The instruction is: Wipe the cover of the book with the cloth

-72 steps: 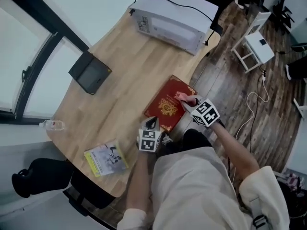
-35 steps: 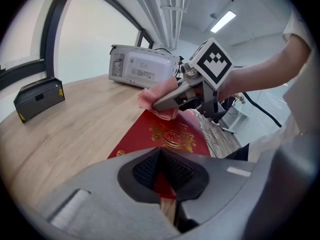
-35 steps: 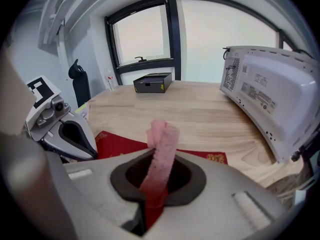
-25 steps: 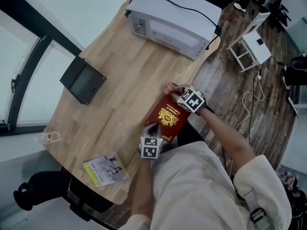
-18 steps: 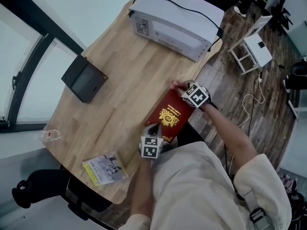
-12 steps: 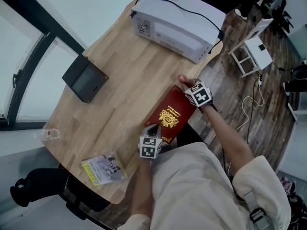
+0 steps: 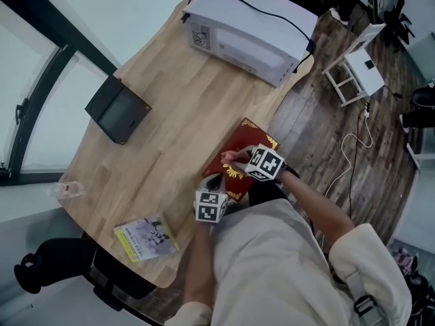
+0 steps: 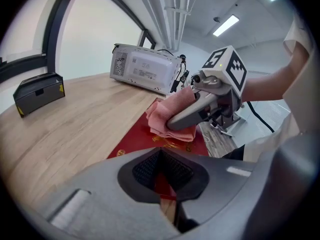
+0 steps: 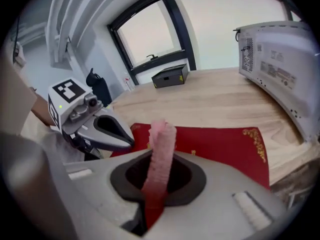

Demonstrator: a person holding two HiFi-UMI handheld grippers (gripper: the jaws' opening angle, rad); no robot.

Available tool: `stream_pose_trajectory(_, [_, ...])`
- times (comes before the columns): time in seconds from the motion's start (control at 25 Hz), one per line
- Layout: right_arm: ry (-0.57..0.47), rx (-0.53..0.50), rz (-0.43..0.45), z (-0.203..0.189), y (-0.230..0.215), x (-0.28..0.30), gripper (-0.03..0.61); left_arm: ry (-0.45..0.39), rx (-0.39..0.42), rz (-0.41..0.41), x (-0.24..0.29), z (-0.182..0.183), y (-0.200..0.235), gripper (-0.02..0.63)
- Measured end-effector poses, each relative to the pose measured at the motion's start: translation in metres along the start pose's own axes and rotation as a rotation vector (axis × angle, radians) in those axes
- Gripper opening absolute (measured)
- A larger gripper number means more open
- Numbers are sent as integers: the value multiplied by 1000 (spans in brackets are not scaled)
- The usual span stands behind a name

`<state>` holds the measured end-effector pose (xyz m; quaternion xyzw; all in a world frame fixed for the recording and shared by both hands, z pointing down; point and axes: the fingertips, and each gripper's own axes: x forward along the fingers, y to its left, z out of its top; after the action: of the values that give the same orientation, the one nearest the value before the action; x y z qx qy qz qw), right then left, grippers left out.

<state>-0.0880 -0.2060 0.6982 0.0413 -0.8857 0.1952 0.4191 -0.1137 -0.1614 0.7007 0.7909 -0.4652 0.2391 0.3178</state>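
A red book with gold ornament lies at the near edge of the wooden table. My right gripper is shut on a folded pink cloth and presses it onto the middle of the cover. In the left gripper view the cloth rests on the book under the right gripper. My left gripper is shut on the book's near edge, and red shows between its jaws. In the right gripper view the cloth stands up from the jaws, over the book.
A white microwave with a black cable stands at the table's far end. A black box sits at the left, a yellow booklet near the front left corner, a small clear bottle at the left edge. A white stool stands on the floor.
My right gripper has drawn the cloth back from the book's far end to the middle of the cover. The left gripper has stayed at the near edge.
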Motion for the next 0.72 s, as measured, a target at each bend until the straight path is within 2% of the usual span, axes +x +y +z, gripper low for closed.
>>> stream_pose_trajectory(0.08, [12,-19,-30,-7,-5,0,25,0,3,-2,1,0,0,8])
stream_pose_trajectory(0.28, [-28,41,-120,-9,-36,-12,25,-2,6,3,0,-1,1,8])
stream_pose_trajectory(0.72, [-30,48,-295,-30,-93,-52,25,0,16,-3,0,0,0,8])
